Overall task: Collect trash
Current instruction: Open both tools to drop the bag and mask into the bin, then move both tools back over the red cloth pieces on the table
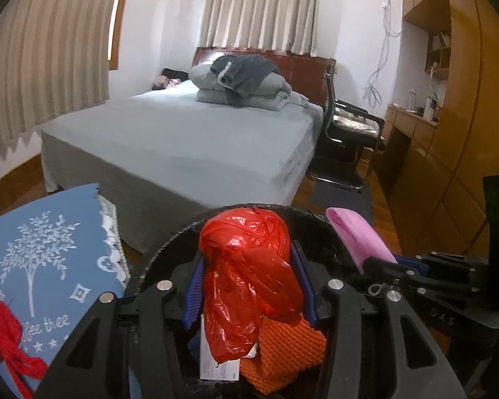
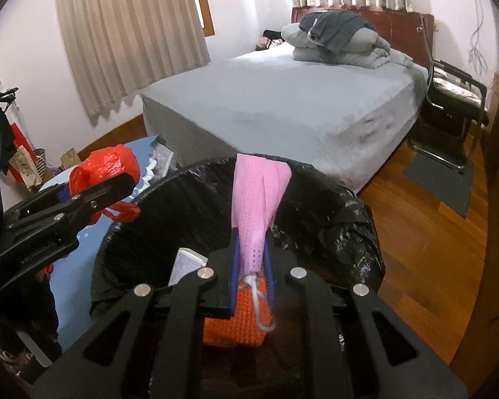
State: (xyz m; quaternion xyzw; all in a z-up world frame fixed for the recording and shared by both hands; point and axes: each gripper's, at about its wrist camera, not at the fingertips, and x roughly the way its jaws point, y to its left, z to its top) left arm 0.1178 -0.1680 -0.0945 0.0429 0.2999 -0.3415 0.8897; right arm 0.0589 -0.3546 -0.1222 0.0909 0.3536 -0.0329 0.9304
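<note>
My left gripper point(image 1: 248, 256) is shut on a crumpled red plastic bag point(image 1: 246, 299), which hangs over the open trash bin point(image 1: 169, 242) lined with a black bag. My right gripper point(image 2: 251, 236) is shut on a pink face mask point(image 2: 256, 193), with its white ear loop dangling below the pads. It also hangs over the bin's rim point(image 2: 316, 179). Inside the bin lie an orange foam net point(image 2: 236, 322) and a white paper point(image 2: 186, 262). The two grippers are side by side, left beside right.
A blue cloth with a white tree print point(image 1: 43, 249) covers a surface left of the bin, with red plastic point(image 1: 3, 332) lying on it. Behind the bin stands a grey bed point(image 1: 183, 139). A black chair point(image 1: 349, 133) and wooden cabinets point(image 1: 449, 133) are to the right.
</note>
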